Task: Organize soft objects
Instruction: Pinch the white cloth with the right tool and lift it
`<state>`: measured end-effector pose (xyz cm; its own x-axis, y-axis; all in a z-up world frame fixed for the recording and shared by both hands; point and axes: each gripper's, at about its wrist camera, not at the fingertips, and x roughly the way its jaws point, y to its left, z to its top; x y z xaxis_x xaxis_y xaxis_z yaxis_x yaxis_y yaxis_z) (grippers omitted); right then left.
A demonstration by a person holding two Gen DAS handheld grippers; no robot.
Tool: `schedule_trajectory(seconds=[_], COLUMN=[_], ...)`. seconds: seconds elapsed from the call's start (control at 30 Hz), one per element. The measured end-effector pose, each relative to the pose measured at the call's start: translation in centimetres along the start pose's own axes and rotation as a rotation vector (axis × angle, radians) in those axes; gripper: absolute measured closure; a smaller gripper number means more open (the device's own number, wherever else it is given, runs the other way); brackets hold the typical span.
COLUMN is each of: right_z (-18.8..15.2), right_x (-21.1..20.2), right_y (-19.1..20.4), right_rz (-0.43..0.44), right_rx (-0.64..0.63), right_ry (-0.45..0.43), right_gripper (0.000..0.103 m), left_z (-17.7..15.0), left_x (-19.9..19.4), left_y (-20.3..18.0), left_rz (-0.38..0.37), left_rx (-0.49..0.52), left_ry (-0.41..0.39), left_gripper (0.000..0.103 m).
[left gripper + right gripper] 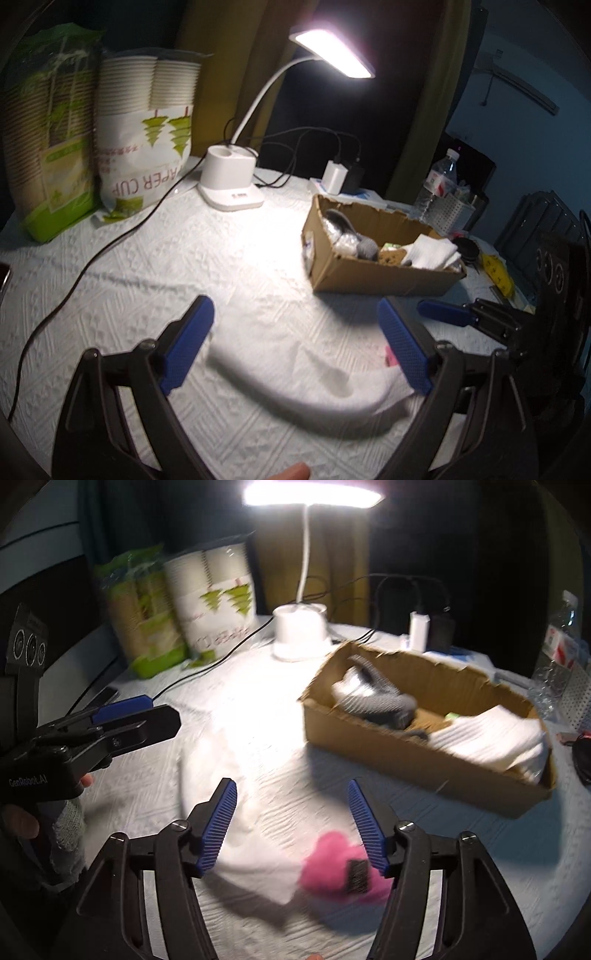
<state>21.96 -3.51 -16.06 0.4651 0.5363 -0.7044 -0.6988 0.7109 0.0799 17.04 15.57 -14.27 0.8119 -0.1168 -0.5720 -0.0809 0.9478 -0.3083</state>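
A white sock (306,384) lies on the white tablecloth between the fingers of my left gripper (299,347), which is open just above it. In the right wrist view the same sock (243,812) has a pink toe (340,871) with a dark label. My right gripper (291,823) is open over that end. A cardboard box (373,275) holds grey socks (384,701) and folded white cloth (491,734). My left gripper also shows in the right wrist view (122,716), and my right gripper shows in the left wrist view (454,314).
A lit desk lamp (231,181) stands at the back, its black cable (92,258) crossing the cloth. Packs of paper cups (144,136) stand at the back left. Chargers (341,177), a water bottle (439,184) and a mesh basket (450,214) sit behind the box.
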Motion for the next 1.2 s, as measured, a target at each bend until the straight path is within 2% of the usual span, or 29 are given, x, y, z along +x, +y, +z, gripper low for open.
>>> schedule_trajectory(seconds=[0.4,0.57,0.6,0.67,0.7,0.73,0.93,1.07,1.2], right_z=[-1.7,-2.5,-2.7,-3.3,-3.4,-3.4,-2.9,-2.9,-3.7], right_x=[3.9,5.2,5.5,5.7,5.6,5.4,1.4,-2.1,-5.0], right_y=[3.9,4.9,5.1,5.4,5.4,5.1,2.1,-0.6,-4.0], right_rz=[0.104,0.105,0.103,0.072,0.049,0.063,0.047,0.009,-0.037], right_rx=[-0.017,-0.050,-0.060,-0.089,-0.102,-0.095,-0.053,-0.028,0.013], right_ry=[0.091,0.120,0.125,0.125,0.117,0.117,0.031,-0.031,-0.056], right_gripper=[0.036,0.037,0.039,0.067,0.077,0.094,0.094,0.094,0.094], left_z=[-3.1,-3.5,-3.7,-3.9,-4.0,-4.1,-3.7,-3.1,-2.9], left_x=[-1.8,-2.1,-2.0,-1.8,-1.6,-1.5,-0.3,0.7,2.2], left_y=[2.5,3.0,3.0,3.0,2.9,2.7,0.2,-2.5,-5.4], left_rz=[0.047,0.080,0.085,0.089,0.089,0.089,0.064,0.030,-0.013], left_rx=[-0.053,-0.063,-0.063,-0.065,-0.065,-0.063,-0.031,0.008,0.052], left_ry=[0.031,0.031,0.035,0.046,0.052,0.058,0.073,0.083,0.104], left_gripper=[0.012,0.012,0.012,0.012,0.012,0.012,0.012,0.012,0.012])
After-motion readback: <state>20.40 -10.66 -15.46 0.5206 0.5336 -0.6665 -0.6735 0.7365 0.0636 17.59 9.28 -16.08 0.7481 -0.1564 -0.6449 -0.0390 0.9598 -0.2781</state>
